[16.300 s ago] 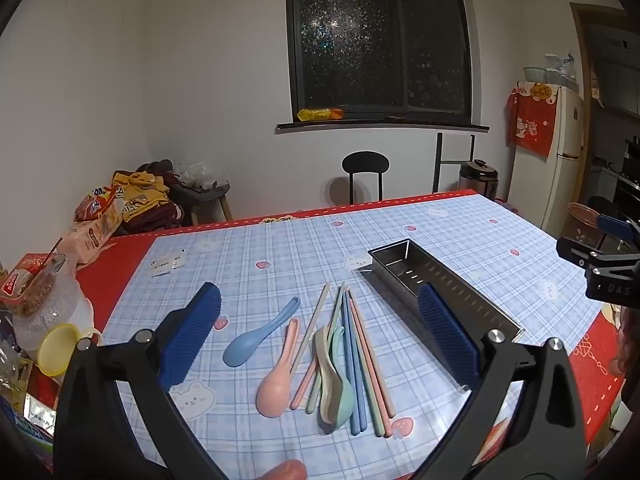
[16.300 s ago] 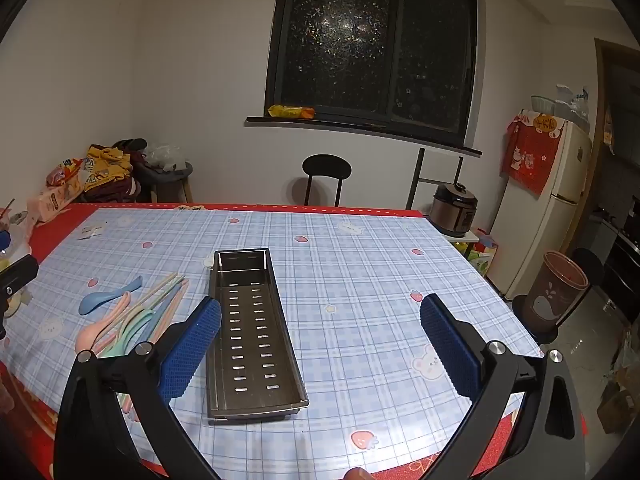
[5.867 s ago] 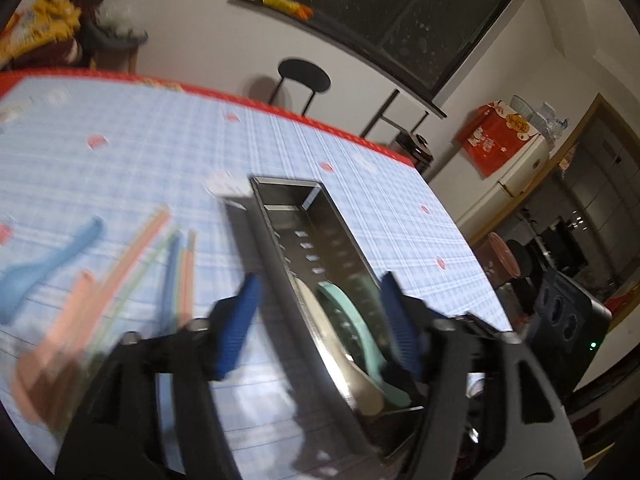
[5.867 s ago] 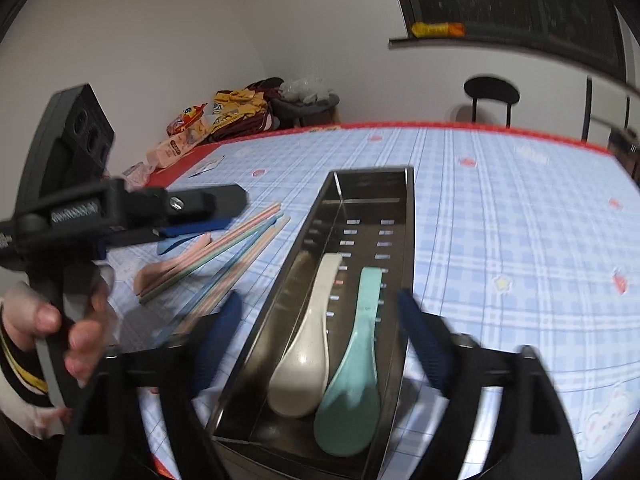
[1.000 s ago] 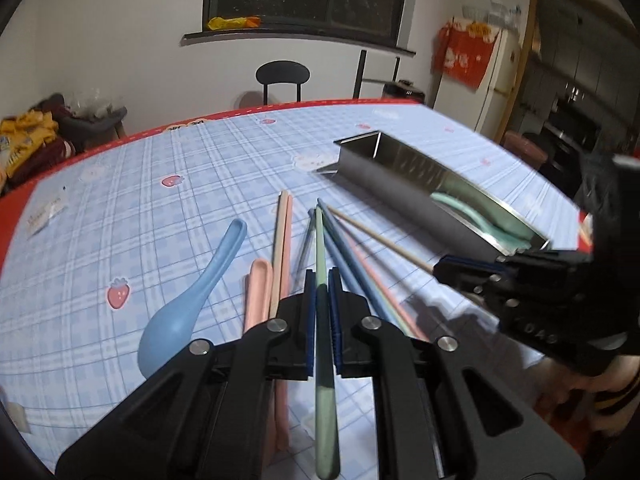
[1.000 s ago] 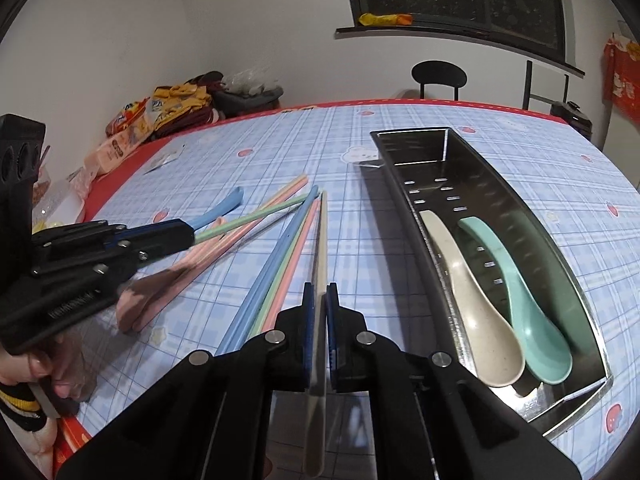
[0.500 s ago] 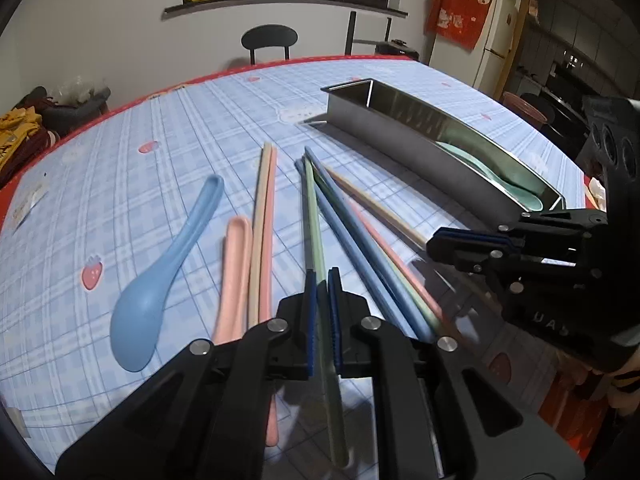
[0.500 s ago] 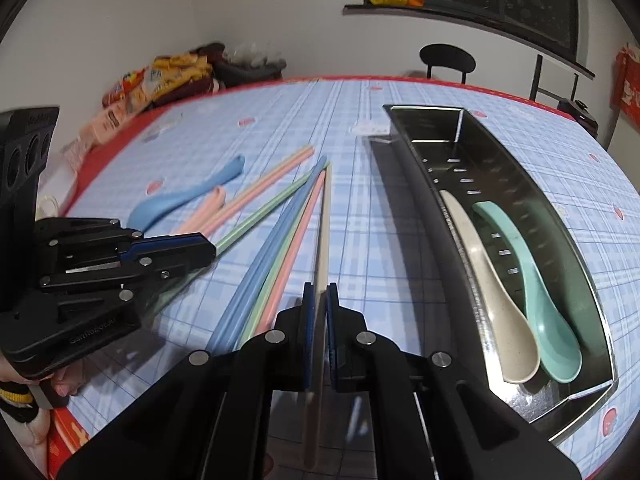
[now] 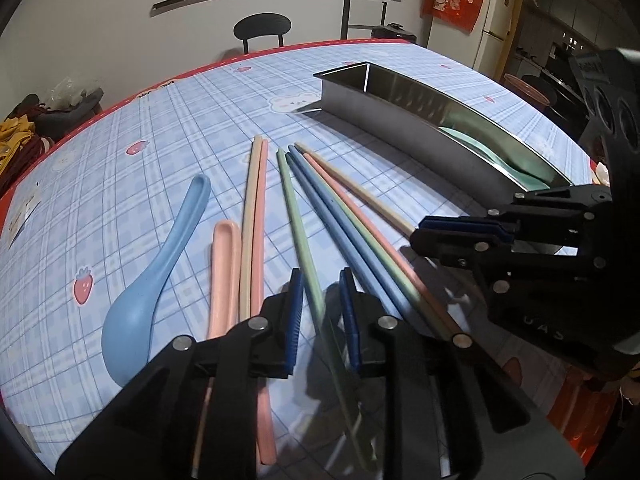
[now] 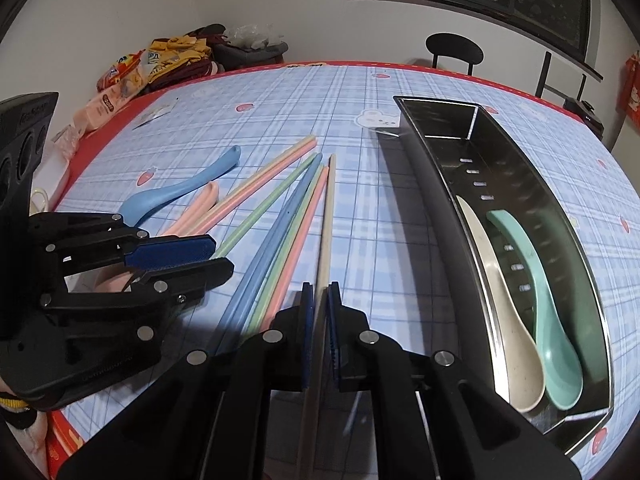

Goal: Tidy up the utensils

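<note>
My left gripper (image 9: 320, 308) stands slightly open around a green chopstick (image 9: 298, 216) that lies on the tablecloth; its pads do not press it. My right gripper (image 10: 319, 312) is shut on a beige chopstick (image 10: 326, 216), also seen from the left wrist view (image 9: 360, 196). Blue, green and pink chopsticks (image 10: 280, 232) lie fanned between them. A blue spoon (image 9: 160, 256) and a pink spoon (image 9: 224, 264) lie to the left. A steel tray (image 10: 516, 184) at the right holds a beige spoon (image 10: 504, 304) and a teal spoon (image 10: 540, 312).
A red-edged checked tablecloth (image 10: 280, 92) covers the table. Snack bags and clothes (image 10: 160, 64) sit at the far left corner. A black chair (image 9: 262, 32) stands behind the table and a fridge (image 9: 492, 24) at the far right.
My left gripper has opened a little and let go of the green chopstick, which rests on the cloth. My right gripper stays shut on the beige chopstick and has lowered slightly.
</note>
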The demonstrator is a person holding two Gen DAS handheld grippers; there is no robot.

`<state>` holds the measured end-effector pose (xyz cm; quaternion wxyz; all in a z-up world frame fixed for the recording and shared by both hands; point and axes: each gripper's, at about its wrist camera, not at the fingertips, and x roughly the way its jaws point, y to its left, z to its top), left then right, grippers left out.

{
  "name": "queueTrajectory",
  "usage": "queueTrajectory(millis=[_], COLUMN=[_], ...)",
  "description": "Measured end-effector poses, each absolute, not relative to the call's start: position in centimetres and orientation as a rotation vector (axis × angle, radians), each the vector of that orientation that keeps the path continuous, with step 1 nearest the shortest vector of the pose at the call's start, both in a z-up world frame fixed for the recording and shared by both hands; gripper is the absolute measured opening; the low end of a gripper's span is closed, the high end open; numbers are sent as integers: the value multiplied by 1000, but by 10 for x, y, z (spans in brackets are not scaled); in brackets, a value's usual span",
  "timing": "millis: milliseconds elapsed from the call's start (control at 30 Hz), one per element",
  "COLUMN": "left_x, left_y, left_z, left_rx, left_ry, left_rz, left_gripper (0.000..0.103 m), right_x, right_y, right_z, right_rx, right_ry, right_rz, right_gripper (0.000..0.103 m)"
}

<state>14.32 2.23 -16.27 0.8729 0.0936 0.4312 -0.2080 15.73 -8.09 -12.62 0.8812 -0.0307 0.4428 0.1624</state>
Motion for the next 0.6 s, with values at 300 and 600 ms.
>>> queueTrajectory(millis=[300,600], left_x=[138,136], left_y=[10,9], left_z=[-165,-165], left_rx=[284,287], left_ry=[872,863], left_rz=[-380,-393], left_gripper=[24,13], right_x=[168,163], right_y=[-73,-69], right_z=[-127,-127], right_rx=[-114,-143], right_ry=[905,888], right_rz=[328,316], right_gripper=[13,8])
